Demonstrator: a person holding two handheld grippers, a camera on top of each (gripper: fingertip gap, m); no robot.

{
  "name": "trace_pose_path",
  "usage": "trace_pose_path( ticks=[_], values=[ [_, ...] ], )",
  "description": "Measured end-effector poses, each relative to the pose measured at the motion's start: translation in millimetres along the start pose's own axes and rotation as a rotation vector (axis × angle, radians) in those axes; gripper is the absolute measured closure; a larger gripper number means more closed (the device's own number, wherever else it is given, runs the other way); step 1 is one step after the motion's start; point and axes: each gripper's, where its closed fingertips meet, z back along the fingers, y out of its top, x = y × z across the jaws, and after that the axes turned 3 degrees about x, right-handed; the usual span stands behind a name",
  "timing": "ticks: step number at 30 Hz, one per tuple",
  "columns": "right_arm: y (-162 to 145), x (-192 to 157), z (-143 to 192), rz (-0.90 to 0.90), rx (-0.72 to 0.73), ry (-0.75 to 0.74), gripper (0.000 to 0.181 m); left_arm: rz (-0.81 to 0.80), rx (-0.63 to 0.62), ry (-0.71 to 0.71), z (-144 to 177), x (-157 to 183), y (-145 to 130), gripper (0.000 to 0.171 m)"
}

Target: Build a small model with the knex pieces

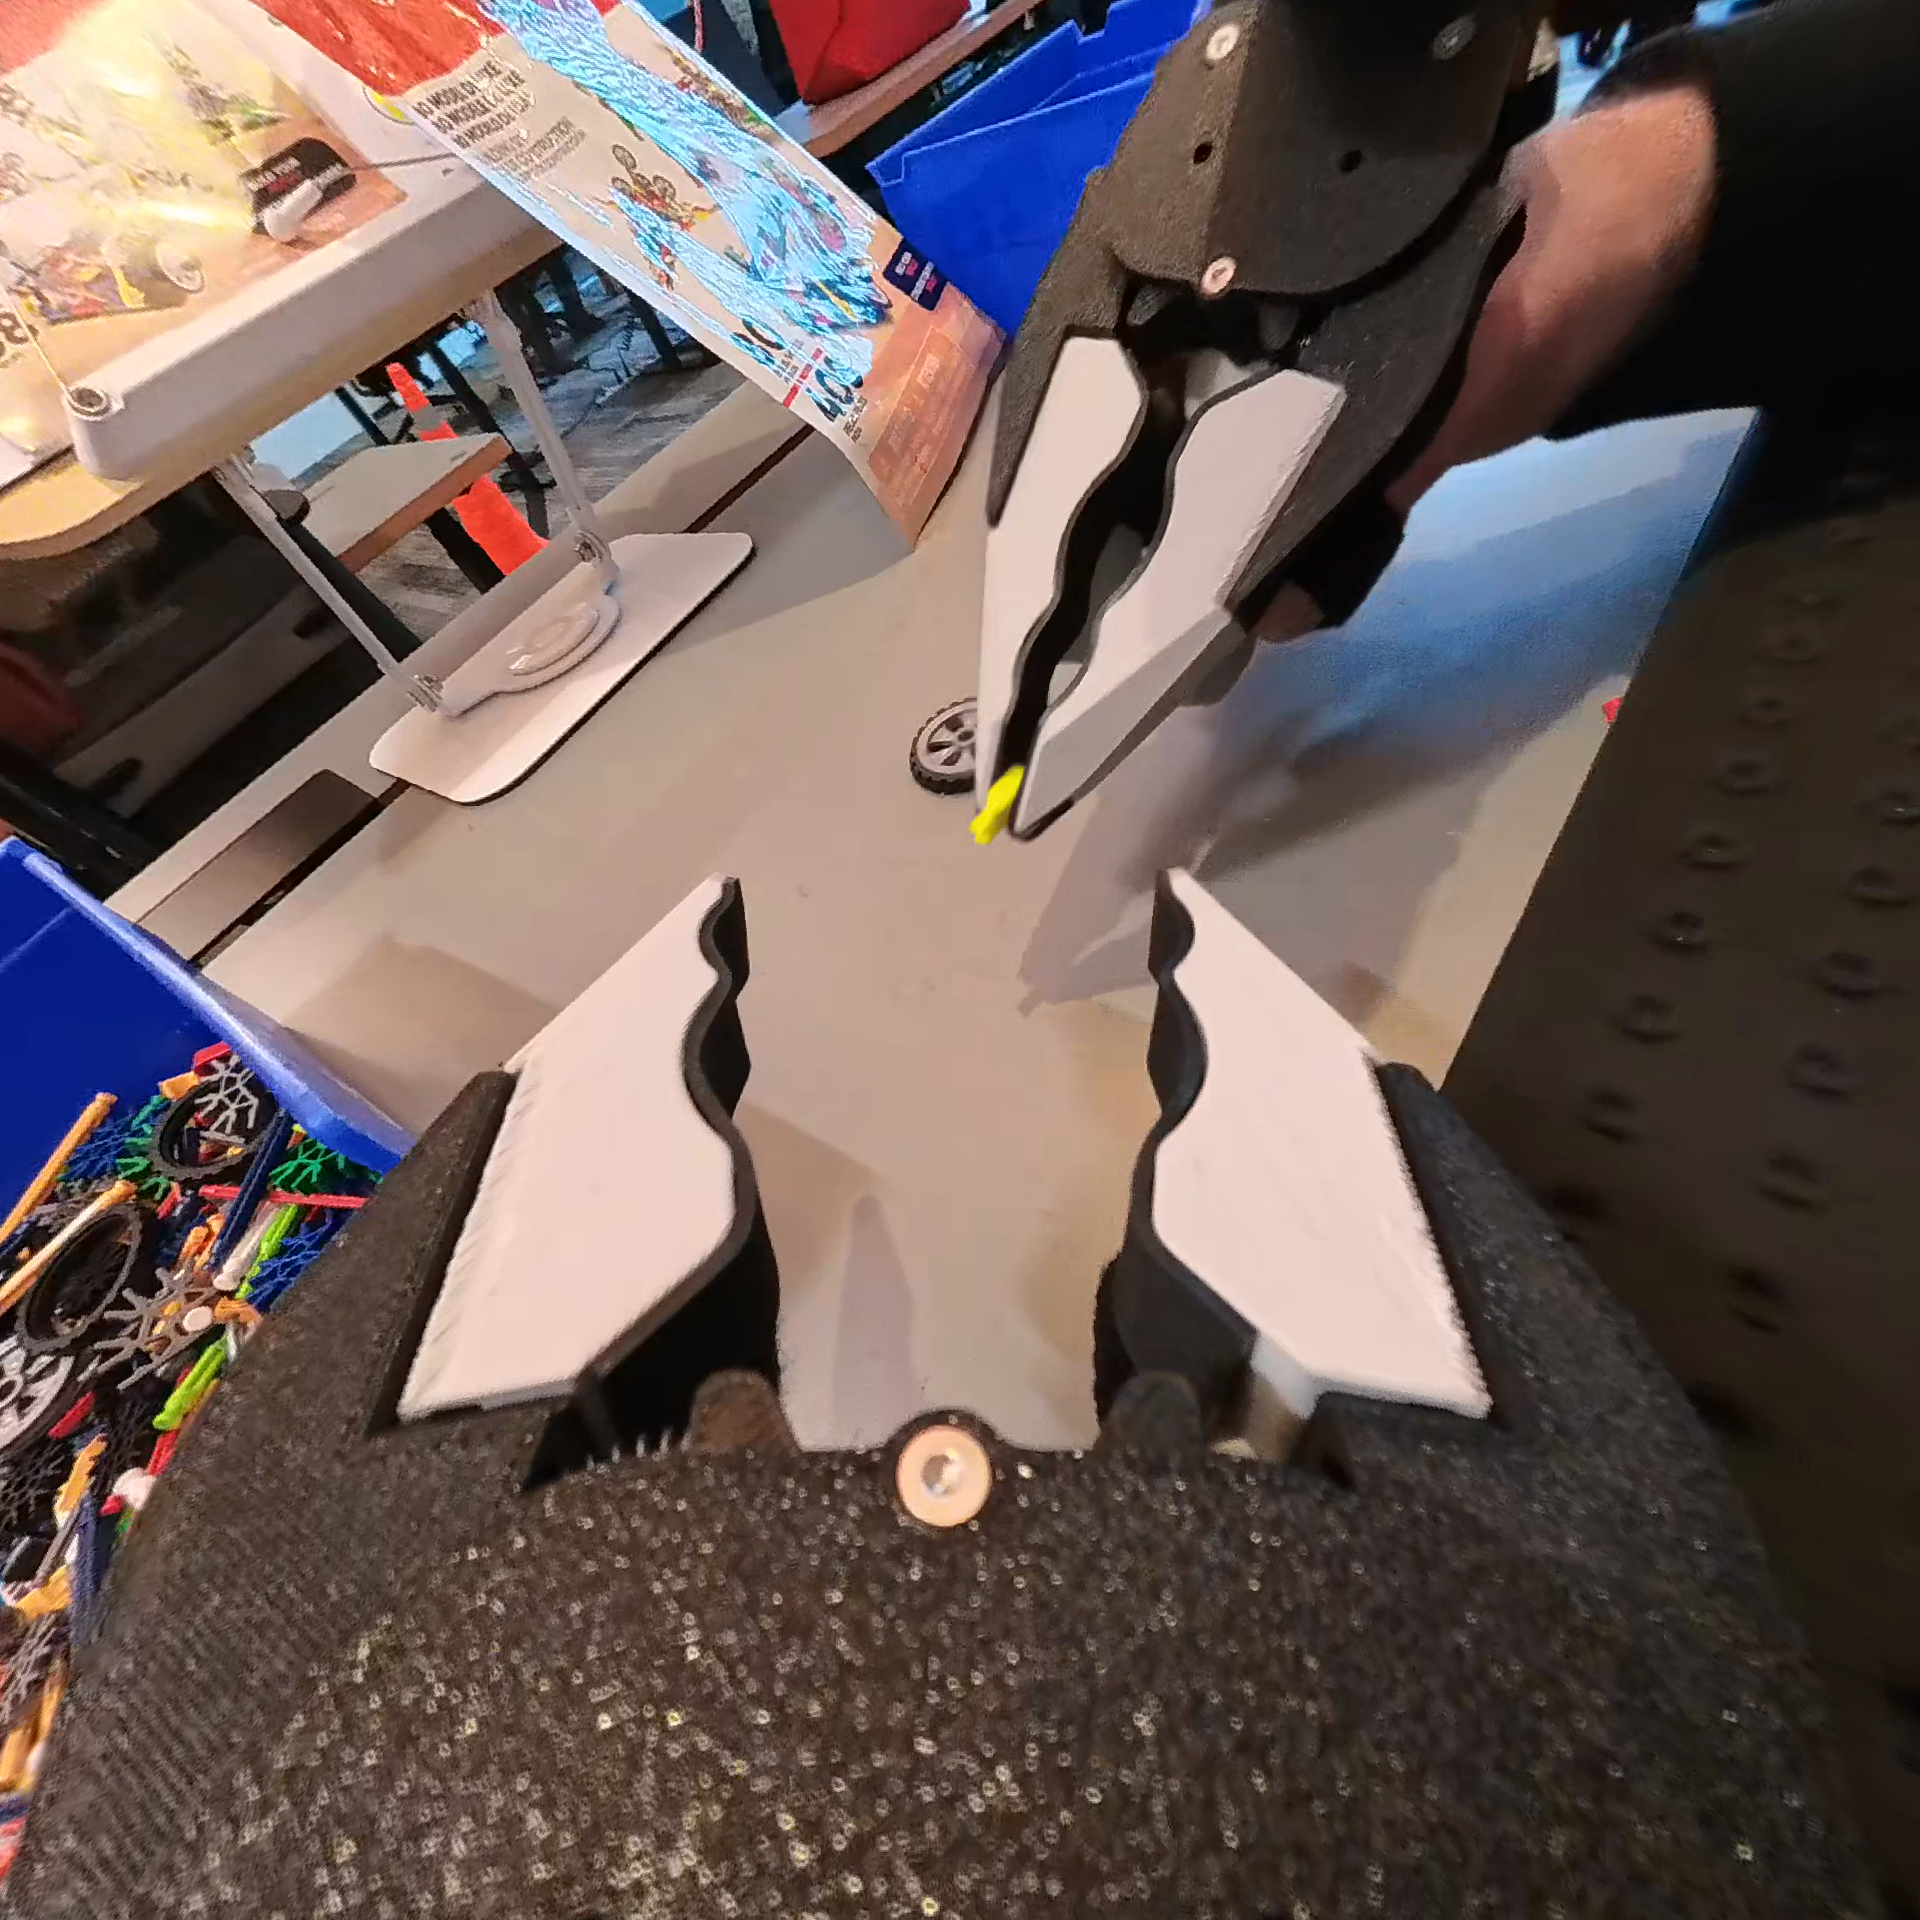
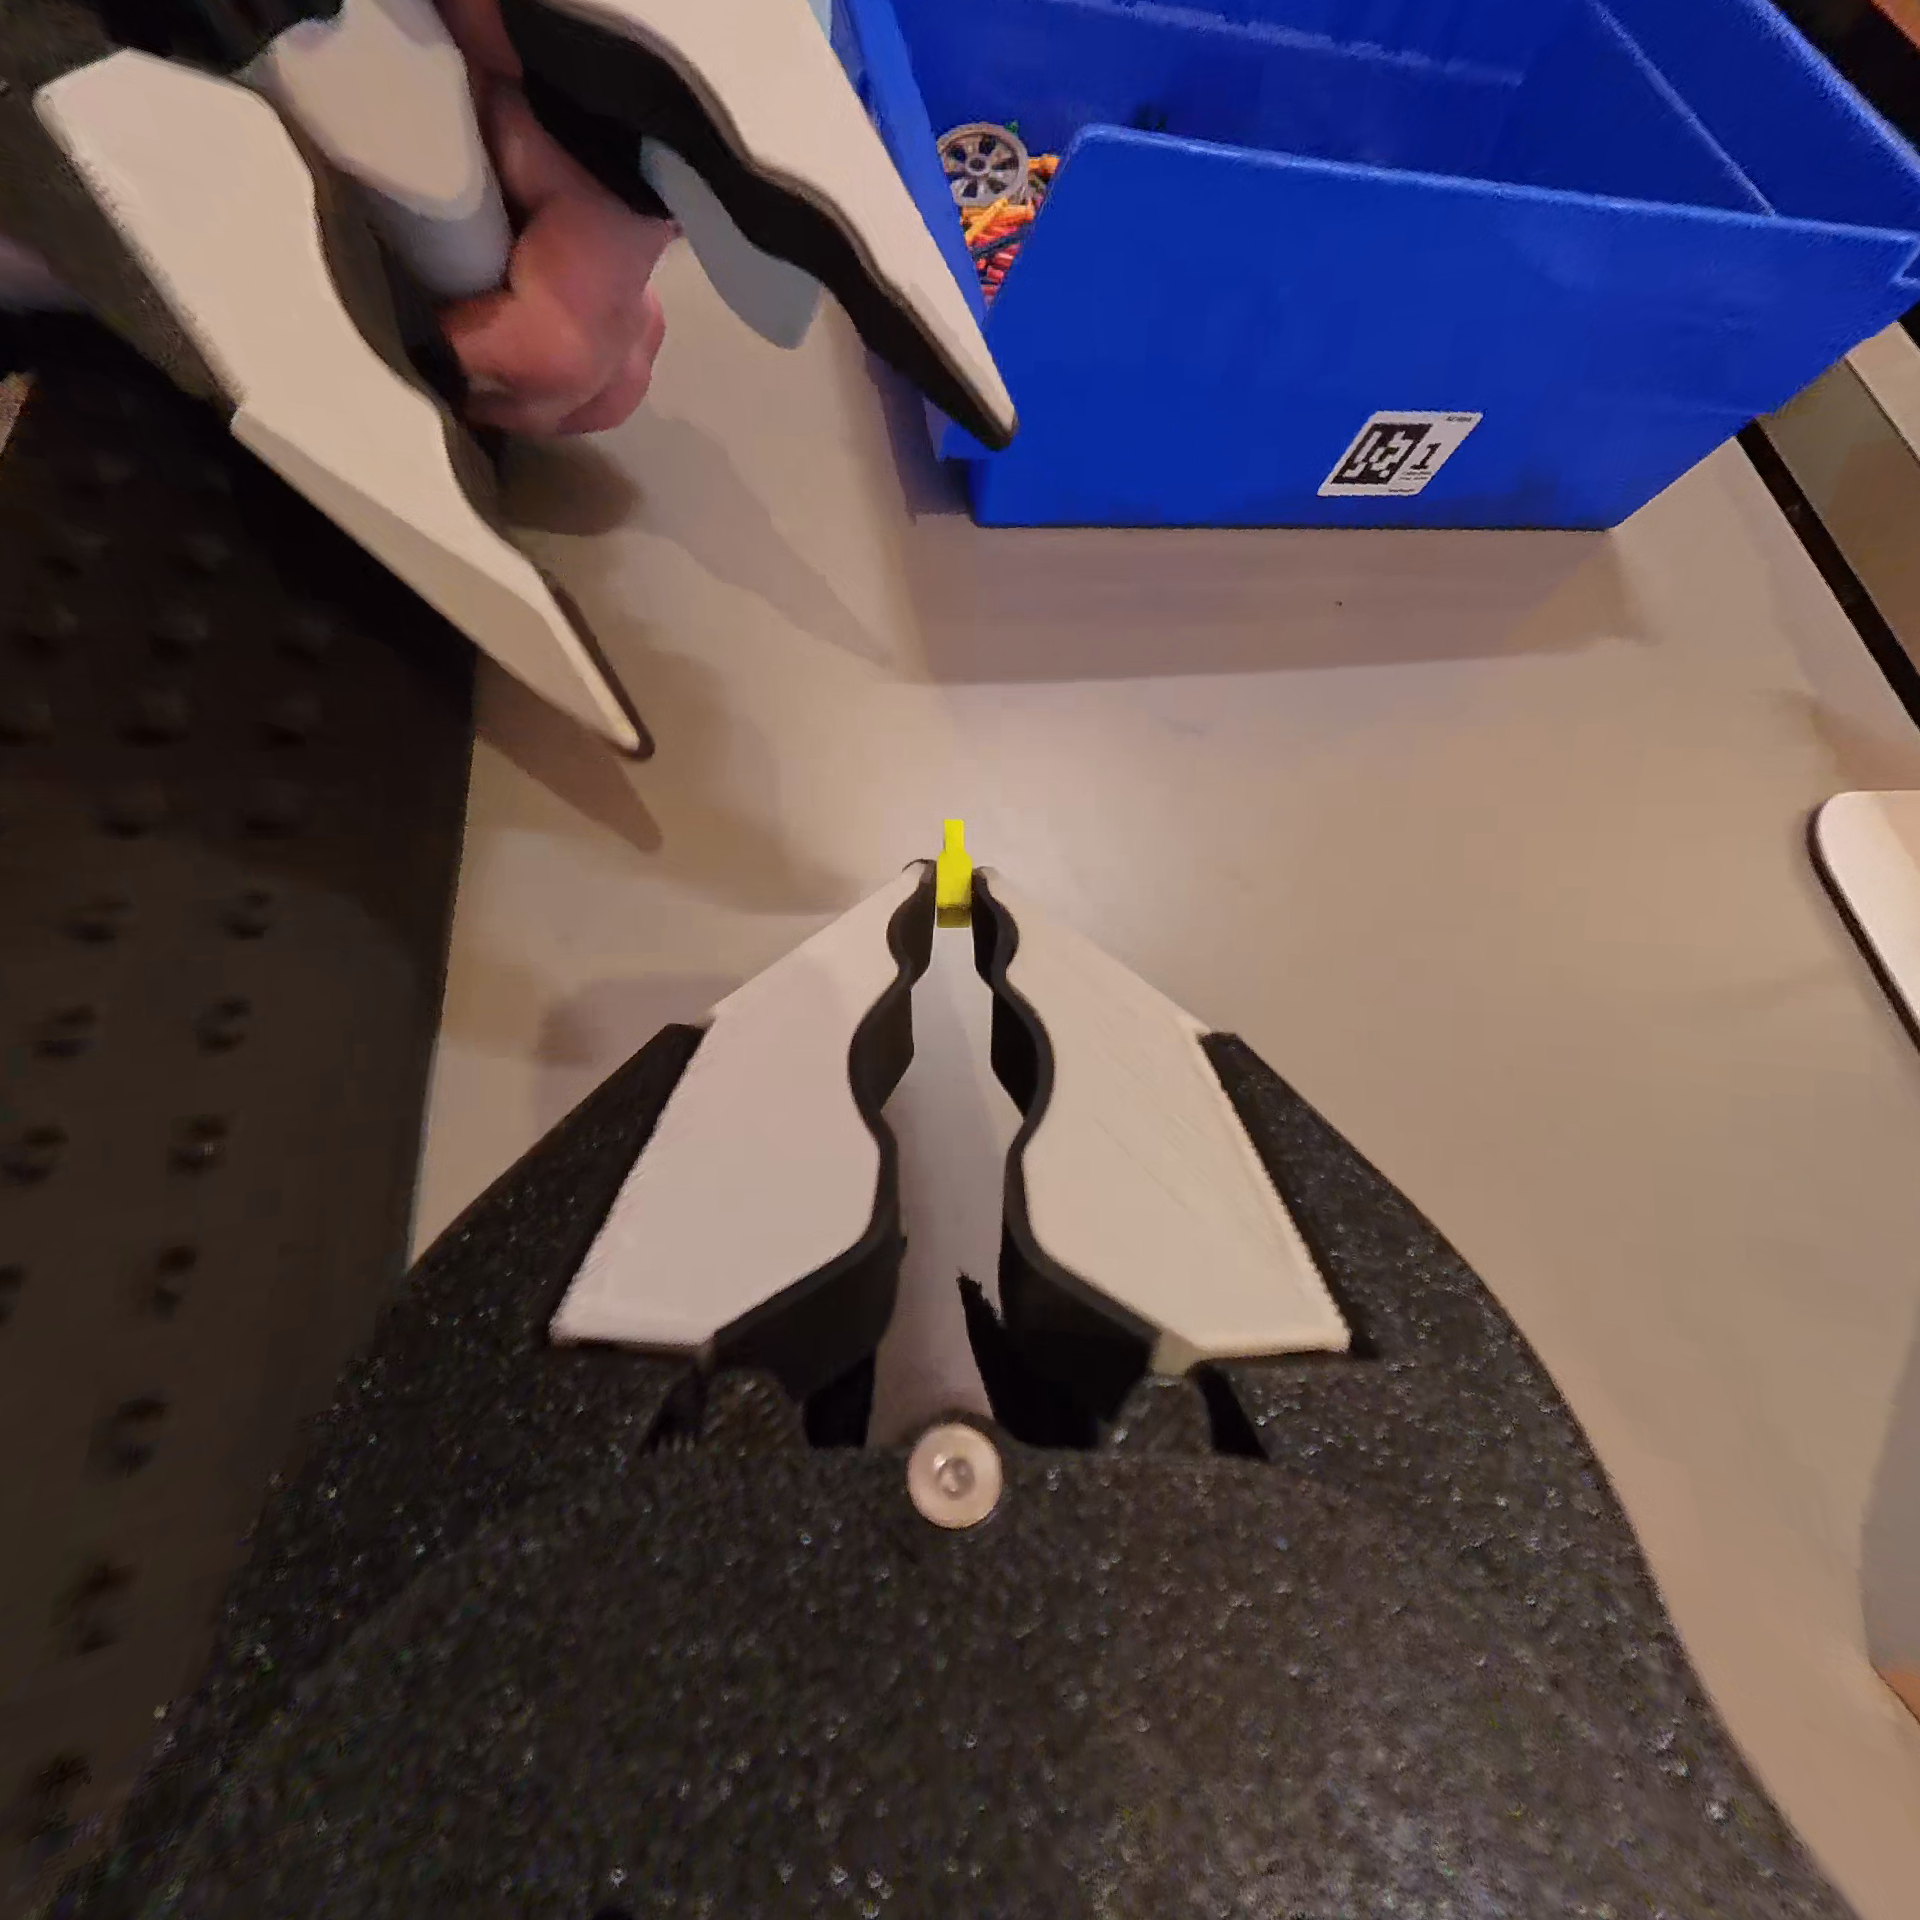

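Note:
My right gripper is shut on a small yellow plastic piece that sticks out past its fingertips, held above the grey table. In the left wrist view the right gripper comes in from the upper right with the yellow piece in its tips. My left gripper is open and empty, its jaws wide apart just short of the right gripper's tips. In the right wrist view the left gripper shows open at the upper left. A small black toy wheel lies on the table behind the yellow piece.
A blue bin with coloured construction-toy parts stands at the far right of the right wrist view; the same kind of bin is at the left. A white lamp base, a printed box and a black dotted mat lie around. Tip to tip, the grippers are about 5 cm apart. Measured from the fingertips, the small black toy wheel is 10 cm or so from the right gripper and 15 cm from the left.

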Motion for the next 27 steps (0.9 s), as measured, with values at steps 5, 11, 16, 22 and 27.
trace_pose_path(
  ticks=[5,11,16,22,27],
  values=[
    [1.5,-11.1,-16.0,-0.006,0.002,0.040,0.175,-0.002,0.002,0.001,0.4,0.0,0.1,0.096],
    [-4.8,1.3,-13.8,-0.070,0.014,0.013,0.175,0.014,0.006,-0.015,-1.2,-0.4,-0.8,0.096],
    [-4.3,9.4,-23.9,-0.090,0.004,-0.004,0.172,0.099,0.030,-0.035,-2.5,-10.3,-0.5,0.096],
    [-15.7,6.2,-28.6,-0.068,-0.045,-0.022,0.153,0.065,0.033,-0.028,-2.1,-7.8,1.1,0.097],
    [-14.7,8.7,-15.5,-0.088,-0.009,-0.044,0.152,0.006,0.026,-0.003,-1.4,-4.6,3.0,0.098]
  ],
)
